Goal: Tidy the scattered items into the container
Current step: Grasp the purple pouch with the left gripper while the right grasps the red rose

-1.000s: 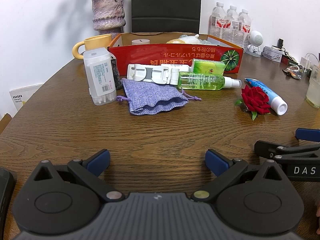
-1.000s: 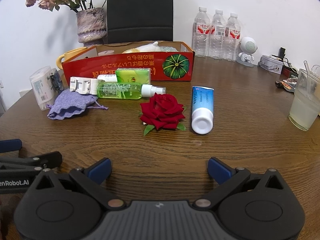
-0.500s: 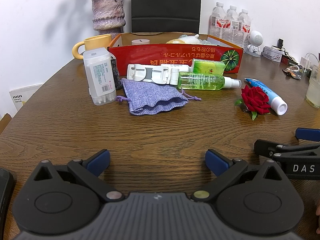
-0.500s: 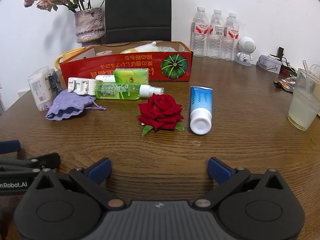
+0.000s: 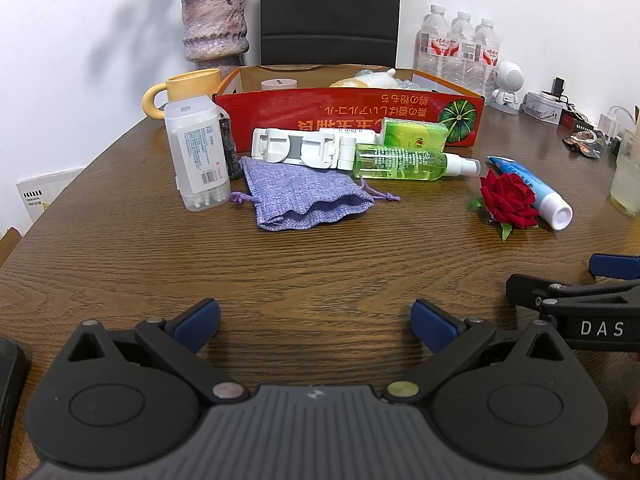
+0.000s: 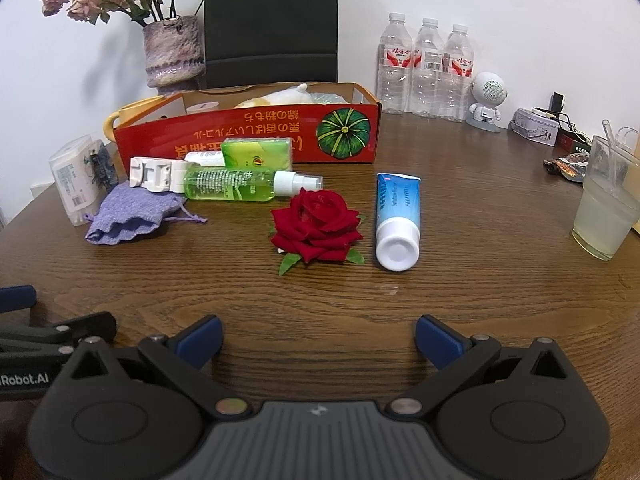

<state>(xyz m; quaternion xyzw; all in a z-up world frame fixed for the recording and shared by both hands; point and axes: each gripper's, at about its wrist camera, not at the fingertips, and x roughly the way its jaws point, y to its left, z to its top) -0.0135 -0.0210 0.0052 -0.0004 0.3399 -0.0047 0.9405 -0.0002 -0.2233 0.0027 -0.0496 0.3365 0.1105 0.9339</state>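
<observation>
Your left gripper [image 5: 315,322]: jaws wide, holding nothing; low over the table [image 5: 120,264]
Your right gripper [image 6: 319,338]: jaws wide, holding nothing; the rose [image 6: 316,226] lies ahead, beside the tube [image 6: 398,216]

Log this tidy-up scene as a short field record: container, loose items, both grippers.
container: red cardboard box, open top, some items already inside
loose items: purple drawstring pouch, green spray bottle, red rose, blue tube, clear cotton swab box, white folding holder, green packet
left gripper: open, empty, above table
right gripper: open, empty, facing rose
</observation>
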